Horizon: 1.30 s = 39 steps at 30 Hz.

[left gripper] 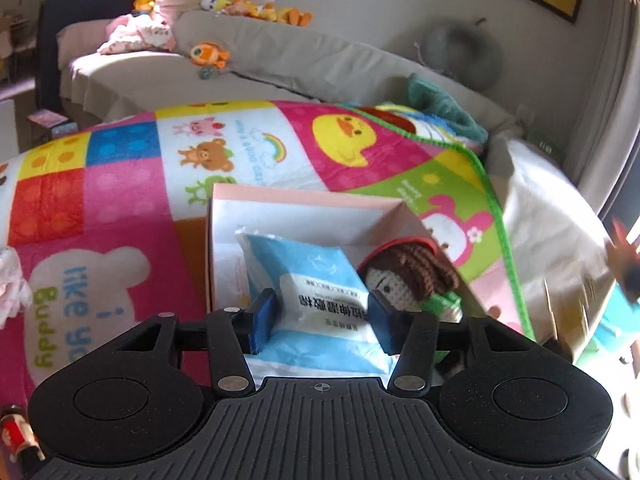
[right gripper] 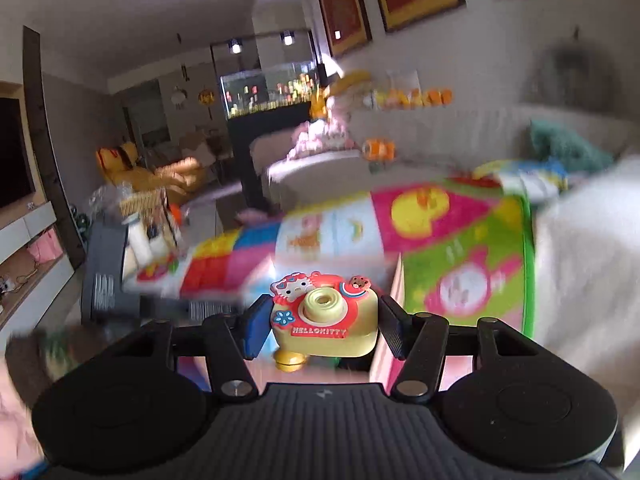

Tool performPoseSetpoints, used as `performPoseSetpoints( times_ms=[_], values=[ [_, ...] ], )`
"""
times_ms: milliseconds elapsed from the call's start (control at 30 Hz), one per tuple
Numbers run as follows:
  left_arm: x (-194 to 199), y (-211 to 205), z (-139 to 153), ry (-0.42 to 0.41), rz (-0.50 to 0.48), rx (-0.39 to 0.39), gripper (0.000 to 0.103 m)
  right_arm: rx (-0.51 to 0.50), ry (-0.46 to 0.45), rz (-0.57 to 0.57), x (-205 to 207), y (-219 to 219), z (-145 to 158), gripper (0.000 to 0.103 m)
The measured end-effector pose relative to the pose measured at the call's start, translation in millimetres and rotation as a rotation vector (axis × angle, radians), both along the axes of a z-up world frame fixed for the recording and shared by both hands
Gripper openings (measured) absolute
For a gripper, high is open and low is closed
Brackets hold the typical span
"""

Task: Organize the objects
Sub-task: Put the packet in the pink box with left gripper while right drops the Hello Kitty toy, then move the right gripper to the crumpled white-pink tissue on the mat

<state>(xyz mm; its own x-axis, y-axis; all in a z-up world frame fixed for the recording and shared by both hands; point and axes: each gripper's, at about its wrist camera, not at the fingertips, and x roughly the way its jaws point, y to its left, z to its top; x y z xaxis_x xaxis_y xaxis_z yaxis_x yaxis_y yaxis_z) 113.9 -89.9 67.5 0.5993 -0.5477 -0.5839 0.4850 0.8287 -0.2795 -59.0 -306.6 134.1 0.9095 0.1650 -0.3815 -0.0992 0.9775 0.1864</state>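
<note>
An open pink box with a white inside lies on a colourful cartoon blanket. In it are a blue and white packet and, to its right, a crocheted doll with brown hair and a green top. My left gripper reaches into the box, its blue pads pressing the packet's two sides. In the right wrist view, my right gripper is shut on a yellow and red Hello Kitty toy camera, held in the air above the blanket. That view is blurred.
A beige sofa with plush toys stands behind the blanket. A teal cloth and a white cloth lie to the right. A small red figure sits at the lower left. A fish tank and a low shelf are farther off.
</note>
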Motion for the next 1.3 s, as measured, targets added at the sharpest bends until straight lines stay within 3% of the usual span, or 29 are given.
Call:
performPoseSetpoints(
  times_ms=[167, 300, 400, 467, 600, 700, 733, 800, 1033, 1200, 1233, 1267, 1300],
  values=[
    [-40.2, 45.9, 25.1, -0.105, 0.083, -0.073, 0.050, -0.006, -0.060, -0.005, 67.2, 14.3, 31.8, 0.057],
    [-81.1, 107.0, 25.2, -0.150, 0.158, -0.081, 0.050, -0.045, -0.004, -0.058, 113.4, 24.8, 28.6, 0.058],
    [-101.5, 156.6, 7.7, -0.137, 0.260, -0.075, 0.050, -0.013, 0.024, -0.051, 108.7, 24.6, 15.9, 0.068],
    [-107.0, 187.8, -9.8, -0.110, 0.362, -0.092, 0.050, -0.007, 0.047, -0.042, 101.7, 29.9, 5.2, 0.068],
    [-108.9, 235.7, -47.6, -0.063, 0.547, -0.174, 0.050, -0.016, 0.141, 0.033, 101.5, 60.3, -14.9, 0.070],
    [-109.8, 258.0, -68.2, -0.031, 0.634, -0.248, 0.049, 0.000, 0.233, 0.121, 113.7, 99.6, -24.6, 0.074],
    [-110.0, 263.5, -68.7, -0.016, 0.639, -0.284, 0.049, 0.006, 0.259, 0.150, 119.7, 113.1, -27.1, 0.075],
    [-117.8, 268.7, -67.2, -0.063, 0.650, -0.328, 0.049, 0.003, 0.299, 0.205, 130.4, 146.1, -33.7, 0.079],
    [-117.5, 265.3, -69.3, -0.072, 0.658, -0.342, 0.049, -0.110, 0.367, 0.330, 188.1, 274.2, -63.3, 0.084],
    [-116.1, 266.5, -73.5, -0.069, 0.649, -0.350, 0.049, -0.215, 0.394, 0.270, 242.7, 332.1, -96.1, 0.083],
    [-116.1, 267.5, -74.1, -0.066, 0.649, -0.356, 0.049, -0.229, 0.405, 0.251, 250.3, 335.8, -101.7, 0.082],
    [-115.7, 268.4, -74.8, -0.060, 0.650, -0.363, 0.049, -0.241, 0.415, 0.238, 254.7, 337.1, -106.0, 0.069],
    [-115.3, 269.4, -75.3, -0.055, 0.650, -0.368, 0.049, -0.254, 0.427, 0.244, 256.5, 337.6, -109.0, 0.044]
  ],
)
